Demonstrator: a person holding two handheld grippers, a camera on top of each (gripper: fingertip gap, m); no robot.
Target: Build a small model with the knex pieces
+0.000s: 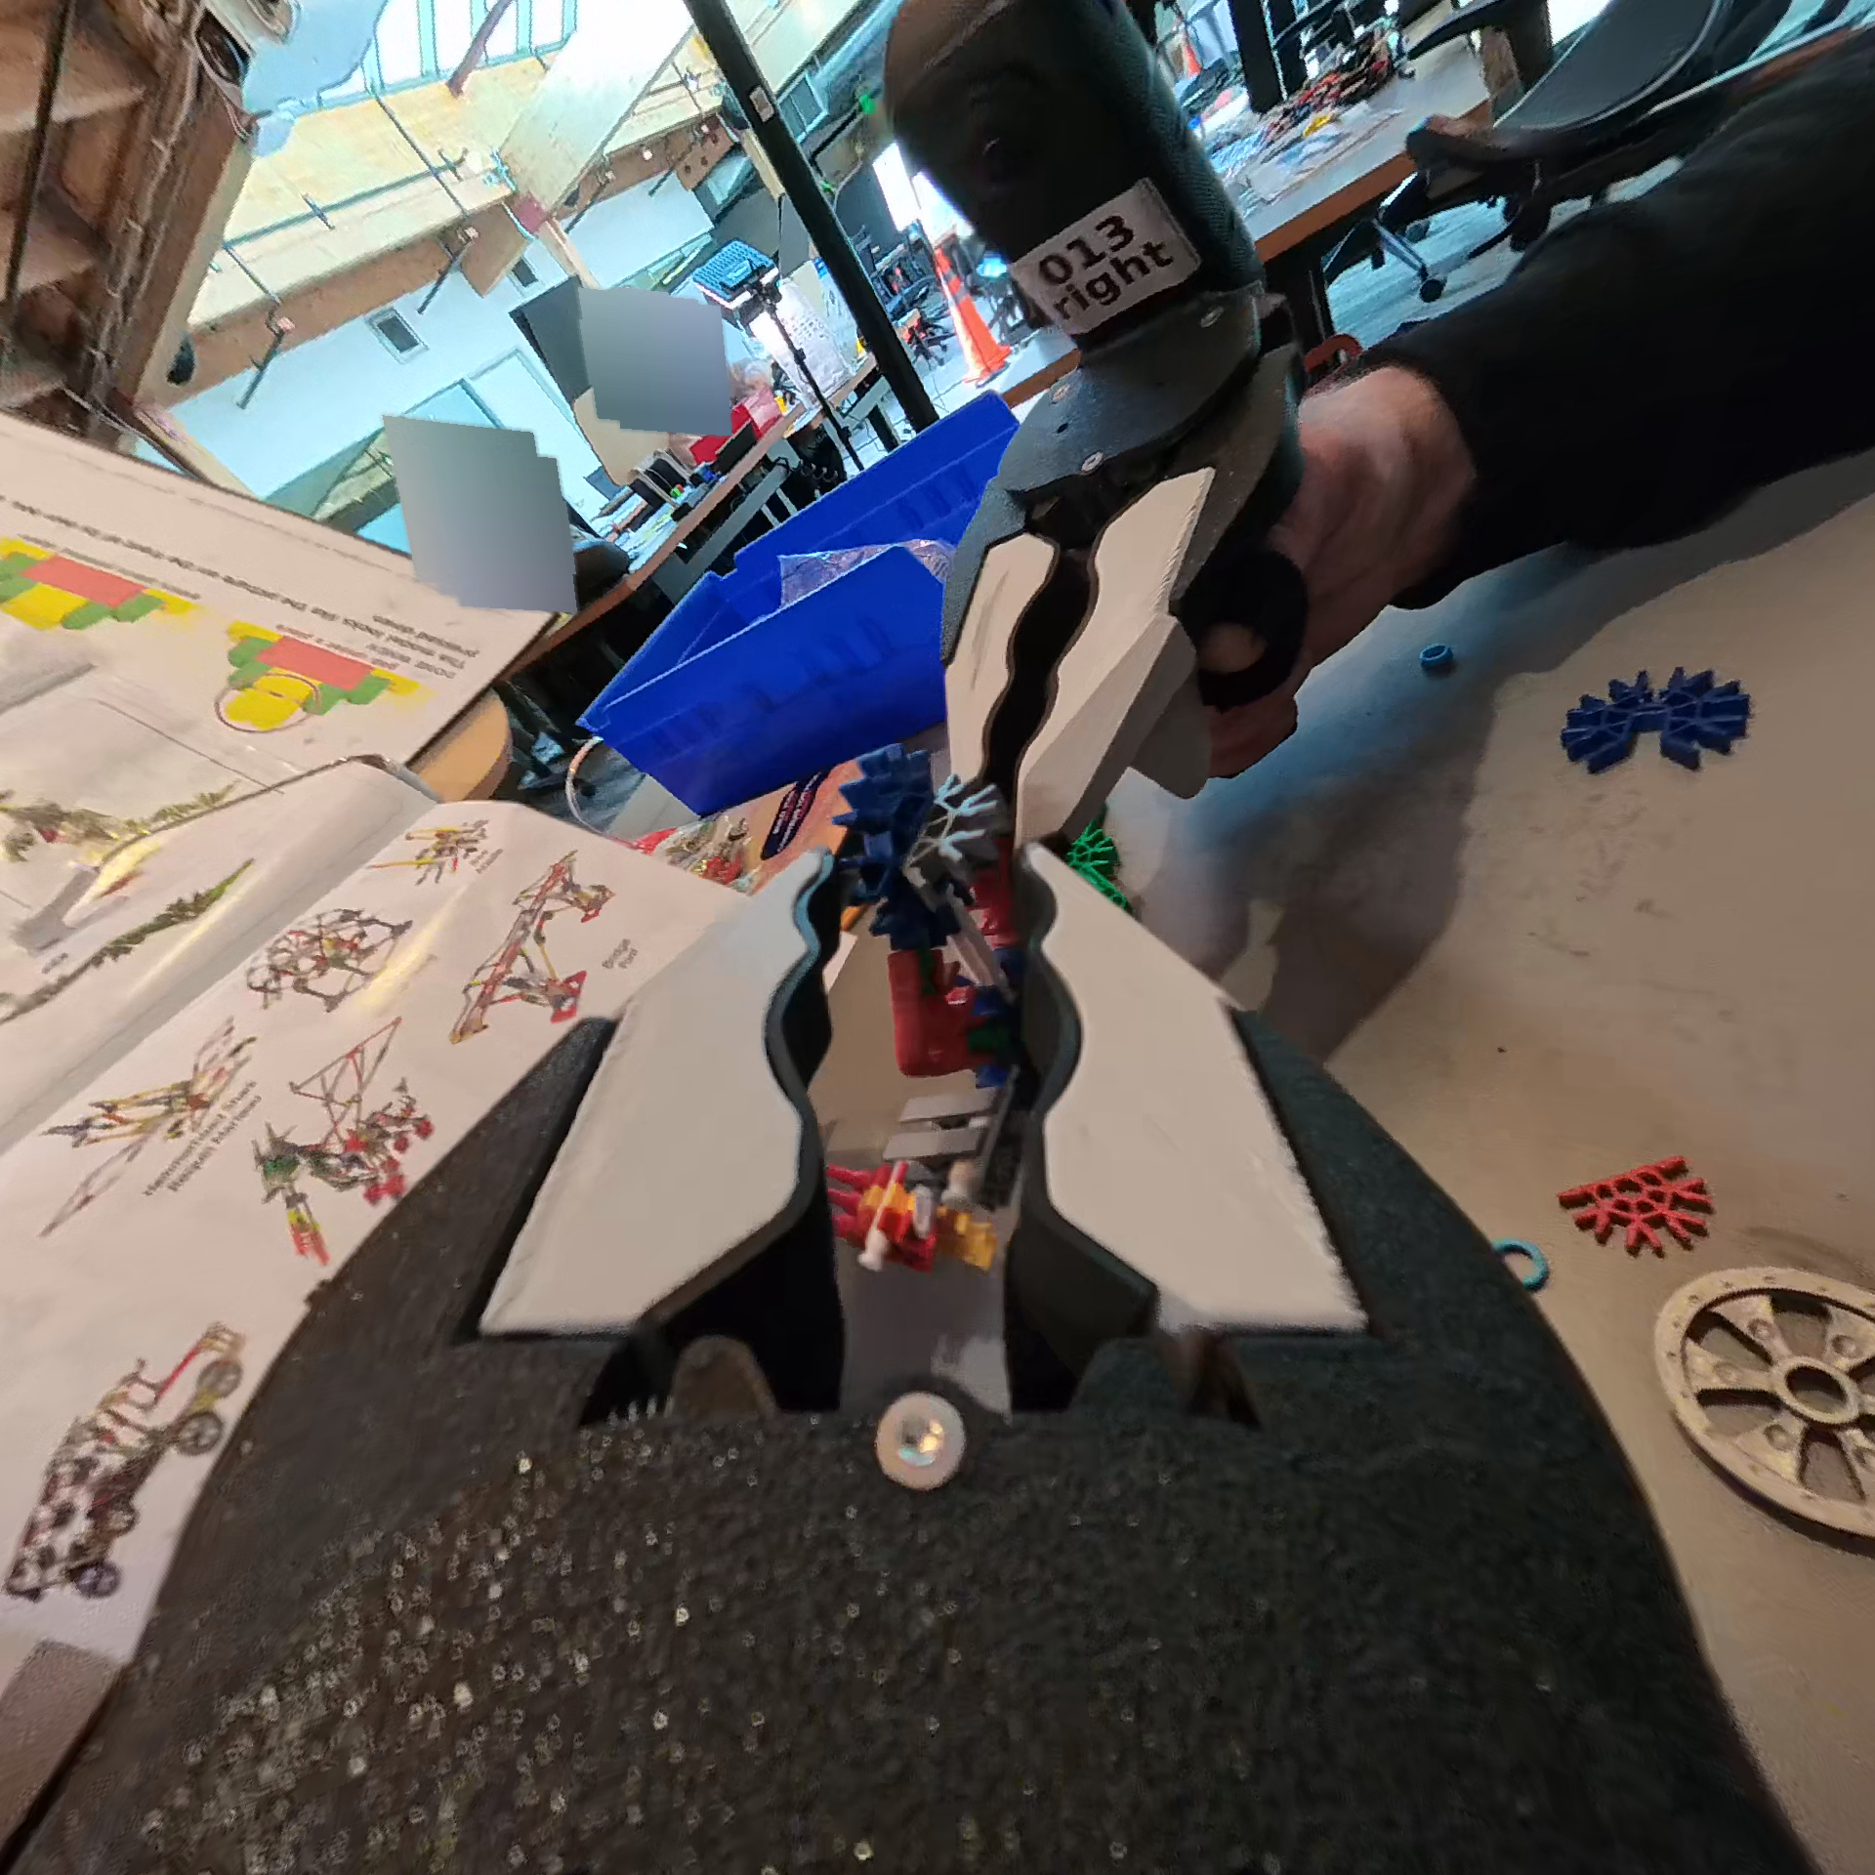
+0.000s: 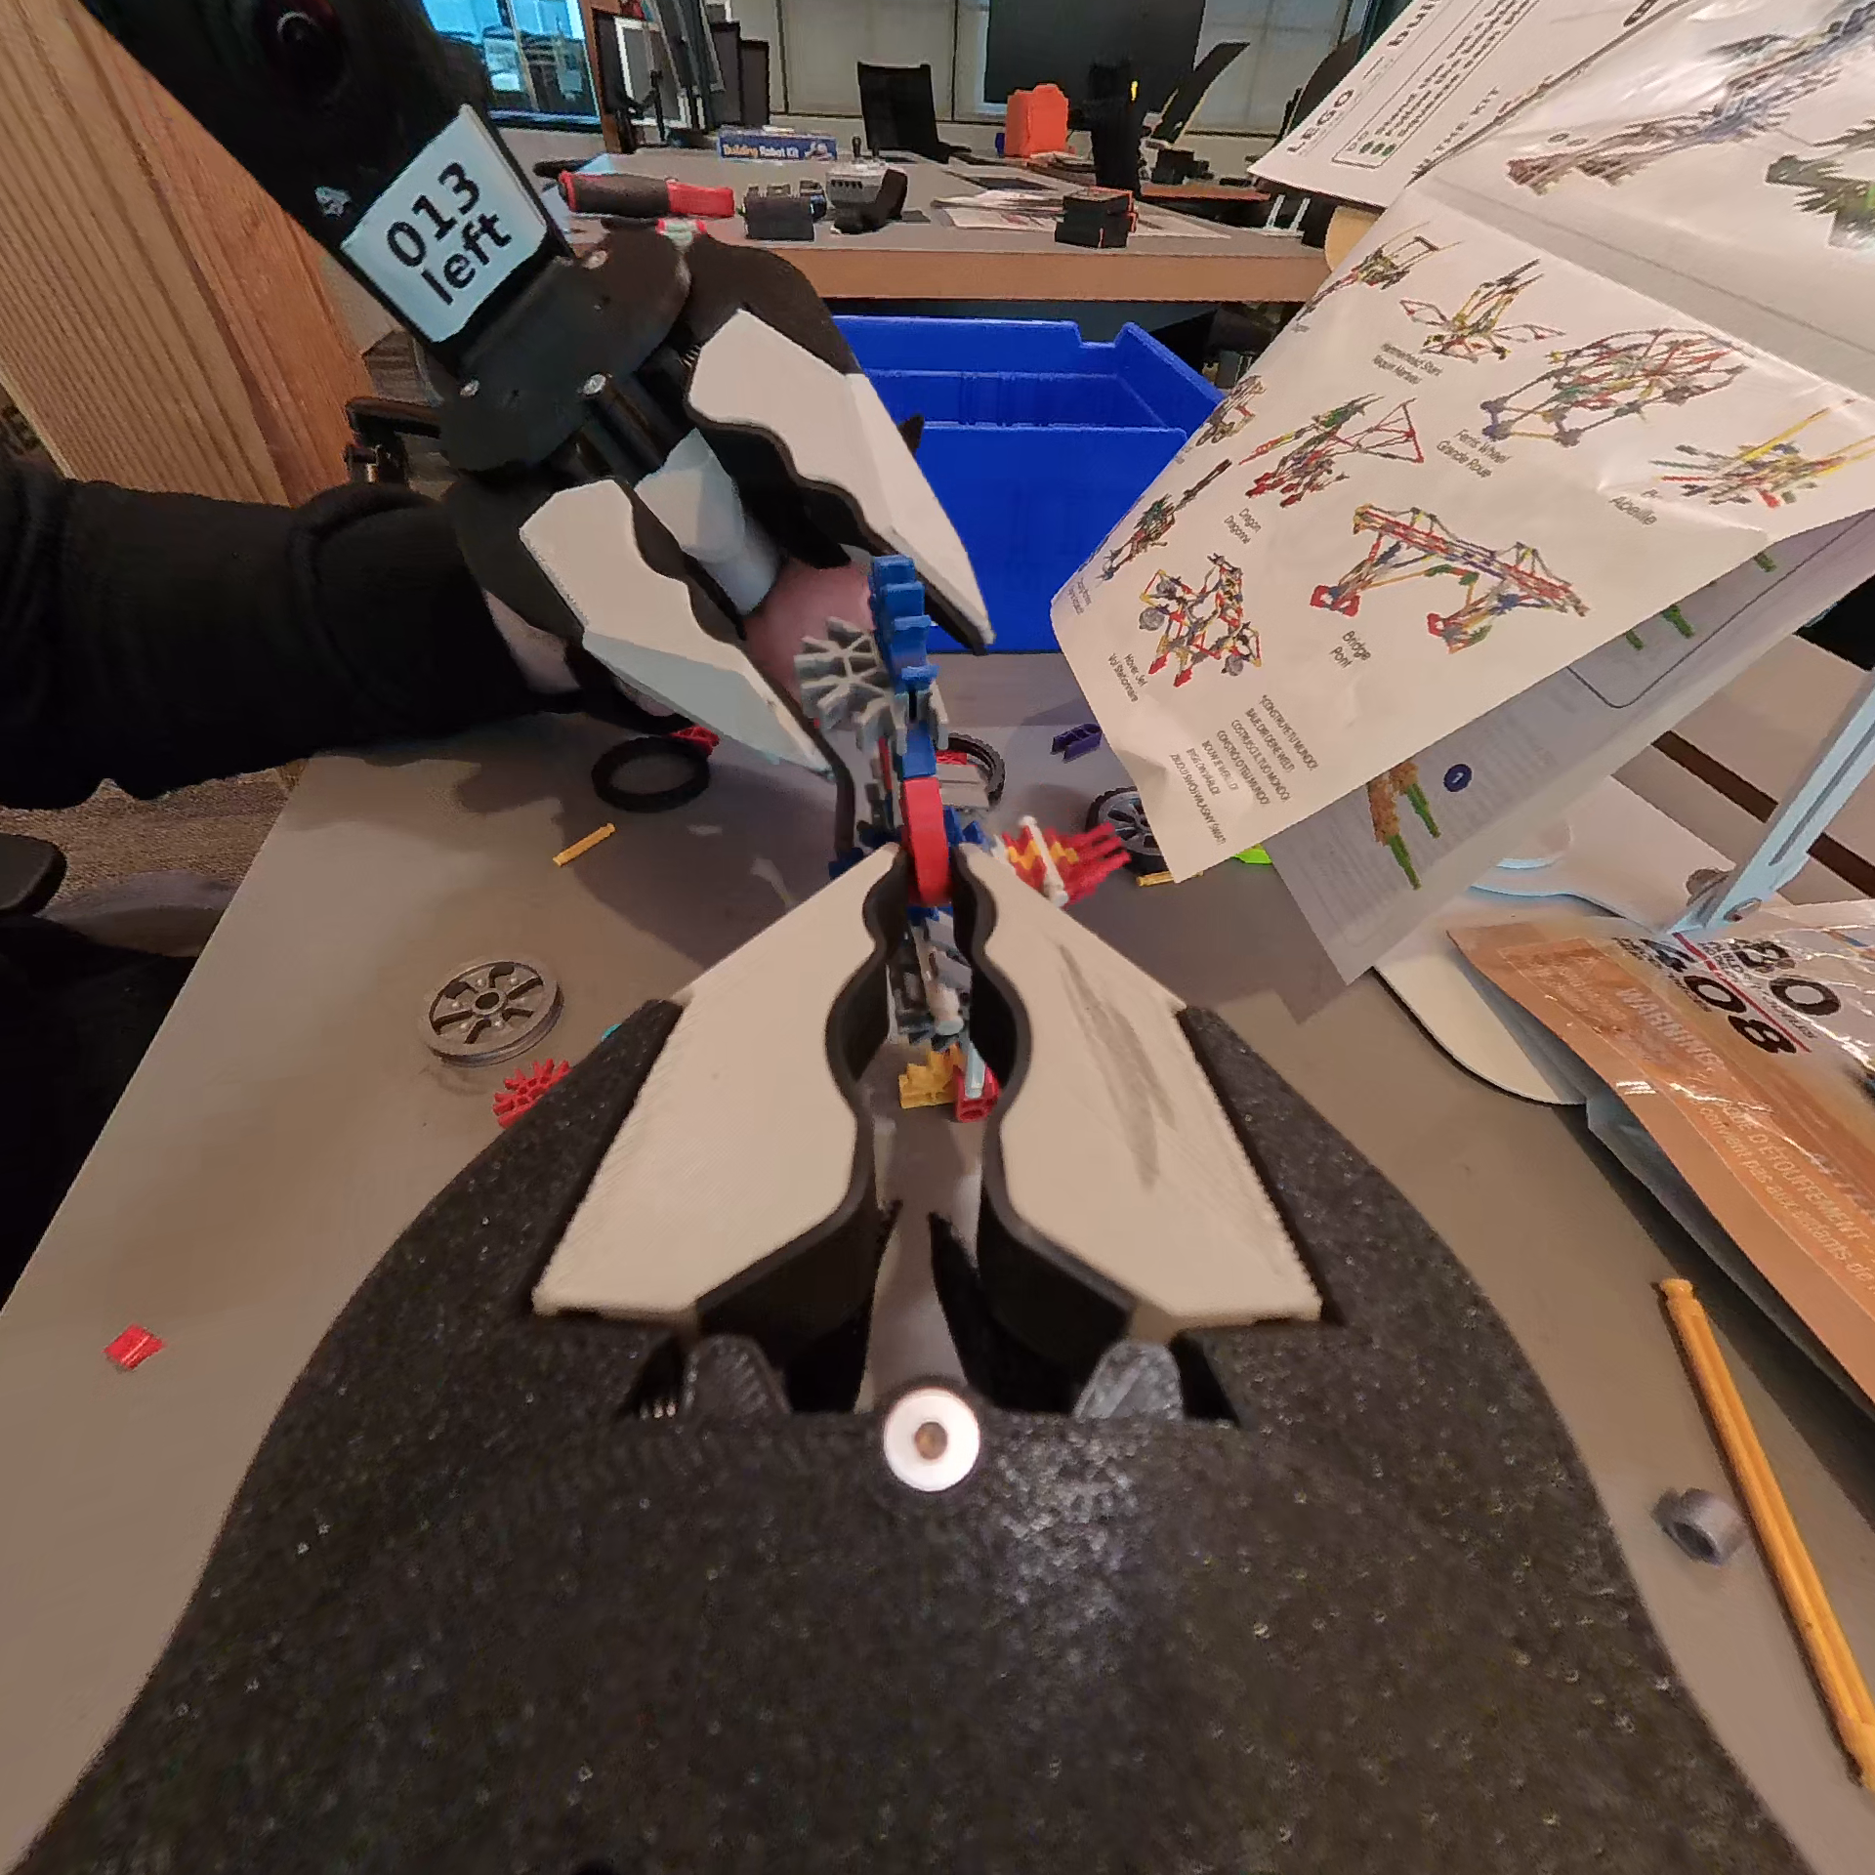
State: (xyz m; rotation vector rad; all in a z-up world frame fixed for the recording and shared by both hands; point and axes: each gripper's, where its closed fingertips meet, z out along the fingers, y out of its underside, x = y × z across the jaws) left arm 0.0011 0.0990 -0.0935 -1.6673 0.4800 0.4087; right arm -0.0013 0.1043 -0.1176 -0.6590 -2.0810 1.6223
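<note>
left jaws: the left gripper has its fingers apart, bracketing the top of the model; can't tell if the tips are actually pressing on it
right jaws: the right gripper is pinched tight on the model's red wheel, tips hard against both faces
where: the model stands upright between the two grippers, above the table; its foot is hidden behind the fingers, so no idea if it touches down
look: skinny rod-and-connector build, blue toothed pieces up top, a grey snowflake connector on one side, red and blue in the middle, grey and white rods lower down, a yellow and red bit at the bottom
hands: a hand in a black sleeve holds the right gripper
table: grey and scuffed, with loose bits scattered about: a grey spoked wheel, red connector, two blue connectors, black tyre, yellow rod
paper: open booklet propped just beside the model, colour drawings of builds on it
bin: blue bin behind the model
room: big workshop, more tables with tools, black chairs, wooden wall panel
</note>
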